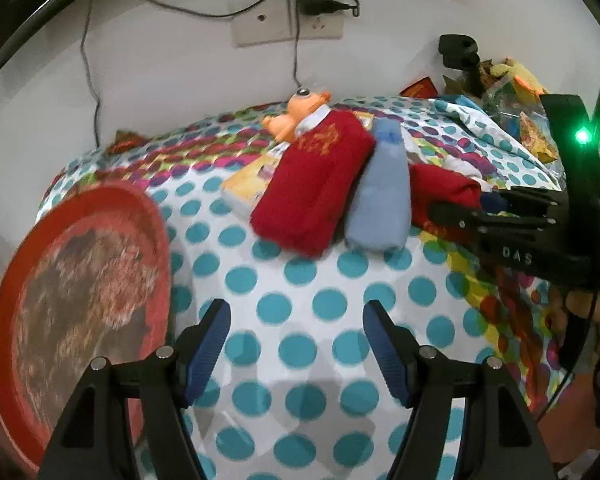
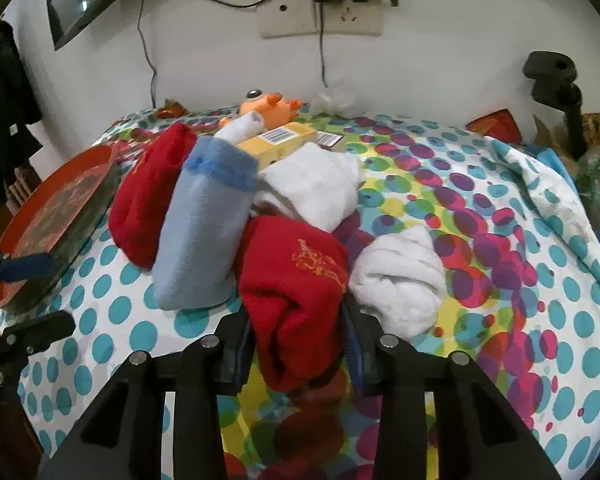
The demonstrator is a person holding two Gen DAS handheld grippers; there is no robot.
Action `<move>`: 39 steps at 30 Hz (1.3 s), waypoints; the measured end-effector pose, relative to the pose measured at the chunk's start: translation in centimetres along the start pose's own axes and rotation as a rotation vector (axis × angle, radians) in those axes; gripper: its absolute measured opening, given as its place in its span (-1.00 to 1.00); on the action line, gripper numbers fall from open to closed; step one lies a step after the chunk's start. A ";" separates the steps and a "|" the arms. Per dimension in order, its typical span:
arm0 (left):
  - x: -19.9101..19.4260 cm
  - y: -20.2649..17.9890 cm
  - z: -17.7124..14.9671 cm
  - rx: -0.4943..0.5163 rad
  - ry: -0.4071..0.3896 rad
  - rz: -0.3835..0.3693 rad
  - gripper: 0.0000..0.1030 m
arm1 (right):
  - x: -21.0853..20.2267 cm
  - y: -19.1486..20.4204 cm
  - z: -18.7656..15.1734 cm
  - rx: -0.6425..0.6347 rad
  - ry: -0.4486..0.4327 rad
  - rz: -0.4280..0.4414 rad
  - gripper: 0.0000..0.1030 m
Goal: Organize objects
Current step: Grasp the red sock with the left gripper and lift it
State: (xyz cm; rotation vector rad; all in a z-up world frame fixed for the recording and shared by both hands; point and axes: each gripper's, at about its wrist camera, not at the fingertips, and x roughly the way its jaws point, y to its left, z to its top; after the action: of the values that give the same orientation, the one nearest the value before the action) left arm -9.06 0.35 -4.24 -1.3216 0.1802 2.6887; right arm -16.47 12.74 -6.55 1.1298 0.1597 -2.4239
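My right gripper [image 2: 298, 330] is shut on a red sock [image 2: 296, 280] with orange embroidery, held just above the dotted cloth; it also shows in the left wrist view [image 1: 444, 190] with the right gripper [image 1: 460, 216] on it. A second red sock [image 1: 312, 188] [image 2: 144, 200] and a light blue sock [image 1: 380, 196] [image 2: 204, 236] lie side by side. Two white socks [image 2: 316, 188] [image 2: 400, 276] lie by the held sock. My left gripper [image 1: 296, 344] is open and empty over the cloth, in front of the socks.
A red round tray [image 1: 80, 300] [image 2: 56, 216] lies at the left edge. An orange toy [image 1: 296, 114] [image 2: 268, 108] and a yellow box [image 1: 248, 188] [image 2: 280, 140] sit behind the socks. Snack packets [image 1: 516, 96] clutter the far right. A wall with a socket [image 1: 288, 24] is behind.
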 end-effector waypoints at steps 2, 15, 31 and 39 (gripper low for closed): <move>0.5 -0.1 0.8 0.015 -0.008 -0.008 0.37 | 0.0 -0.3 0.0 0.005 -0.001 -0.018 -0.32; 5.0 -0.1 6.3 0.125 0.012 -0.009 0.37 | 0.6 -0.6 -0.1 0.021 0.016 -0.029 -0.32; 6.8 -0.2 7.6 0.083 0.024 0.015 -0.29 | 0.9 -0.6 -0.1 0.019 0.025 -0.033 -0.30; 4.5 -0.1 6.6 0.050 0.036 -0.045 -0.36 | 0.8 -0.6 0.0 0.017 0.025 -0.034 -0.30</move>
State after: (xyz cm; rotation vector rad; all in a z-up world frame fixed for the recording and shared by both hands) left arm -16.89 1.86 -3.80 -1.3437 0.2179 2.6076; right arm -17.22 12.96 -7.21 1.1745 0.1677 -2.4457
